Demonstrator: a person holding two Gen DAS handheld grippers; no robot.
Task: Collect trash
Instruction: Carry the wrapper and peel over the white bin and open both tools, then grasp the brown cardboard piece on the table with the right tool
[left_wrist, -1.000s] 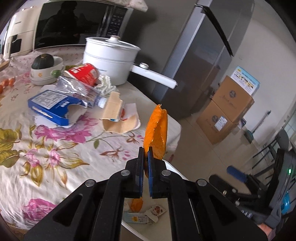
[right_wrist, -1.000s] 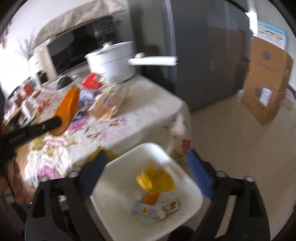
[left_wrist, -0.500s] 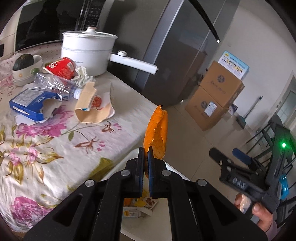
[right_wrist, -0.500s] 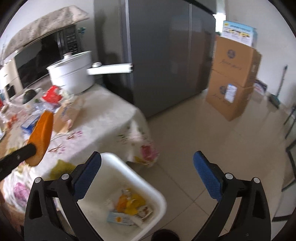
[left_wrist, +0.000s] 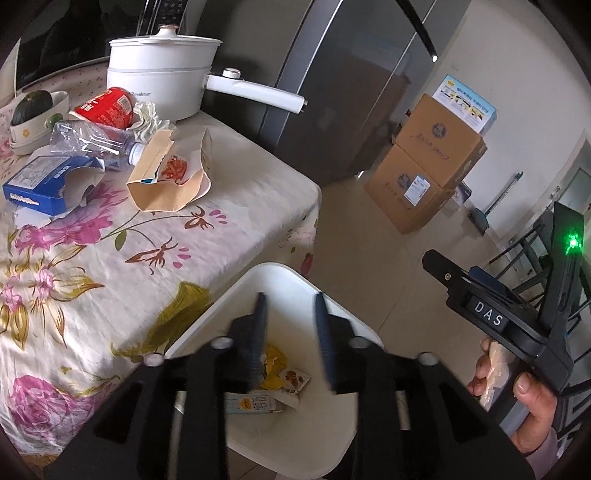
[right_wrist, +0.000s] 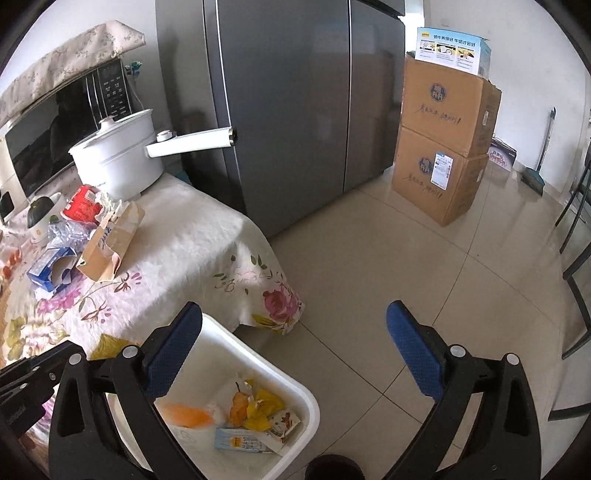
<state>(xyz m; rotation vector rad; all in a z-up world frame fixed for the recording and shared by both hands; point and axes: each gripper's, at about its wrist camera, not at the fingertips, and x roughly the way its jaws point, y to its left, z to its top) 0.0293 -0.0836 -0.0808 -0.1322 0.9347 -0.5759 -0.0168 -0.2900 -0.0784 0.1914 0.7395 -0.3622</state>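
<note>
left gripper (left_wrist: 290, 341) fingers opening, empty, over the bin (right_wrist: 258, 354); right gripper (right_wrist: 295, 350) fingers apart; falling orange peel (right_wrist: 186, 413) could bounce out

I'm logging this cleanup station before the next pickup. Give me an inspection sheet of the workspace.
Surface: floral tablecloth, trash at its far end.
Job's things: white bin holds orange peel, wrappers; red cup, plastic bottle, blue box, paper bag on the table.
Clutter: white pot, bowl.
Grippers: left gripper opening over the bin, nothing between; right gripper open, empty.
Cables: nothing seen.
Surroundings: fridge, cardboard boxes.
</note>
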